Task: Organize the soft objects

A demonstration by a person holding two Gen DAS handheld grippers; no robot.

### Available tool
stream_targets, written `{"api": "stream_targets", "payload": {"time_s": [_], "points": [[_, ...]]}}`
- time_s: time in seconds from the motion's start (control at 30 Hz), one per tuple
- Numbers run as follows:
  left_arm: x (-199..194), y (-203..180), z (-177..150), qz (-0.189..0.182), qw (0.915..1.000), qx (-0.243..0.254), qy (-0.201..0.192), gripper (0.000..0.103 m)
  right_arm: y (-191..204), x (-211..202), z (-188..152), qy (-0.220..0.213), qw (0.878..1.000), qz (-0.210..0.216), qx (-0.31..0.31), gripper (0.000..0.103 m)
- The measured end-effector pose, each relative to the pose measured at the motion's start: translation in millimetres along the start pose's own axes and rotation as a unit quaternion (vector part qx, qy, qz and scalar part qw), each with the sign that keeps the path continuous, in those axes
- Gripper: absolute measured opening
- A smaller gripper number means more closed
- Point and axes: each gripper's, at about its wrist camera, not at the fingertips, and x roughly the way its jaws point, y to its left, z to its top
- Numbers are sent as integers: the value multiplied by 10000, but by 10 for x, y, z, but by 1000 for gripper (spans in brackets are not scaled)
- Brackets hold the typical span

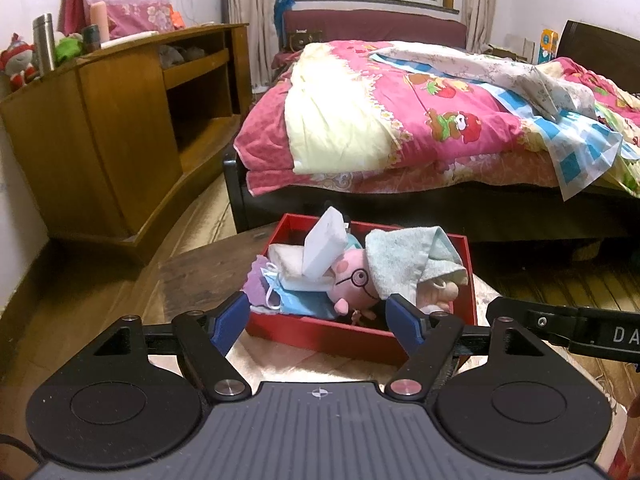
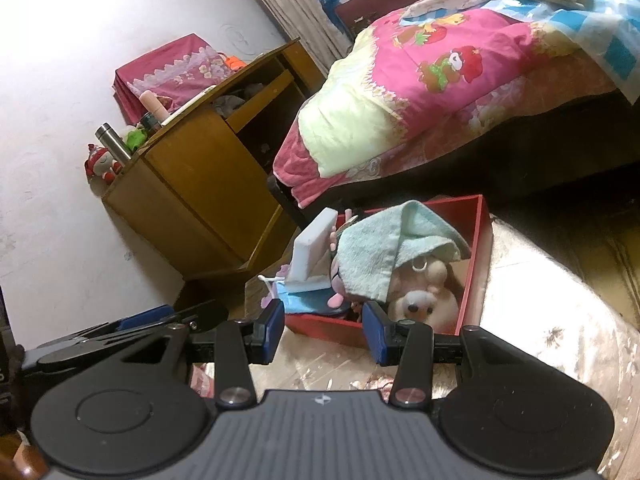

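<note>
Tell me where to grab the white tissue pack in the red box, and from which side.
Grip the tissue pack by its raised upper end, coming from above. It leans upright against the pink plush with that end clear of the red box, and its flat faces suit a pinch. Either open tool would likely fit.

Box (image 1: 352, 334) sits on the counter (image 1: 200, 276), bed (image 1: 400, 120) behind it, cabinet (image 1: 120, 128) off to the left. Inside the box: tissue pack (image 1: 324, 246) tilted up at left over the face masks (image 1: 296, 300), pig plush (image 1: 354, 280) in the middle, towel (image 1: 404, 264) draped at right over a bear plush (image 2: 420, 304).
</note>
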Motion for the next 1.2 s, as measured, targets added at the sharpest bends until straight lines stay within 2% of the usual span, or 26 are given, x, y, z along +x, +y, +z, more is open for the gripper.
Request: {"api": "stream_targets", "payload": {"time_s": [0.47,0.87,1.2], "points": [[-213,2,-359,-132,9998,-40,170,79,93,-264,-360,21,10000,23,-77,14],[-399,42,-616,-262,9991,-222,267,79,262,-549,-690,-246,9980,-213,-547,14],[-472,79,-725,-176,9990,-321,258,80,401,-664,-862,-453,9960,-245,-724,14]]}}
